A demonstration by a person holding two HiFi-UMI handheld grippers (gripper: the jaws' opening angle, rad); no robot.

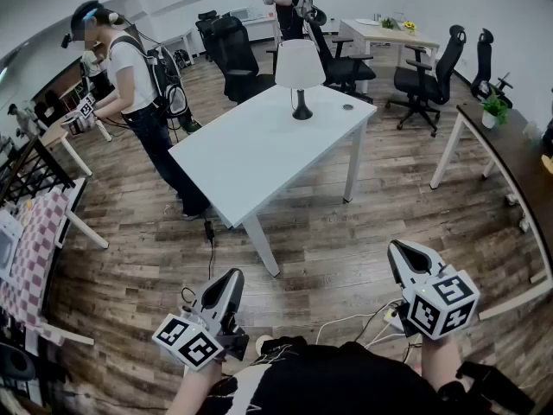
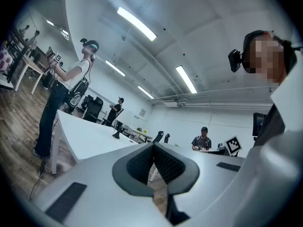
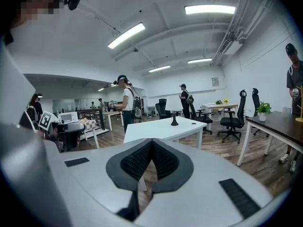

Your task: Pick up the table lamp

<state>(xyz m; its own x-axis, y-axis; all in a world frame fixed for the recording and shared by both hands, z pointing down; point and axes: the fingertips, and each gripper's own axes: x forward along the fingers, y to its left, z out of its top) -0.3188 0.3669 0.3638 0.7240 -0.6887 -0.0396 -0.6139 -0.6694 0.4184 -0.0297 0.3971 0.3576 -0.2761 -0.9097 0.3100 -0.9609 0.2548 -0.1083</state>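
Left gripper [image 1: 232,278] and right gripper [image 1: 399,252], pressed together and empty, hang well short of the table lamp [image 1: 299,66] ahead; one should spread before nearing its slim stem [image 1: 301,100]

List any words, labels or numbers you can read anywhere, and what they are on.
None can be read in any view.
The wall notice: too small to read.
Cubes on the left gripper and right gripper: square marker patterns only, no letters.
The table lamp: no print visible.
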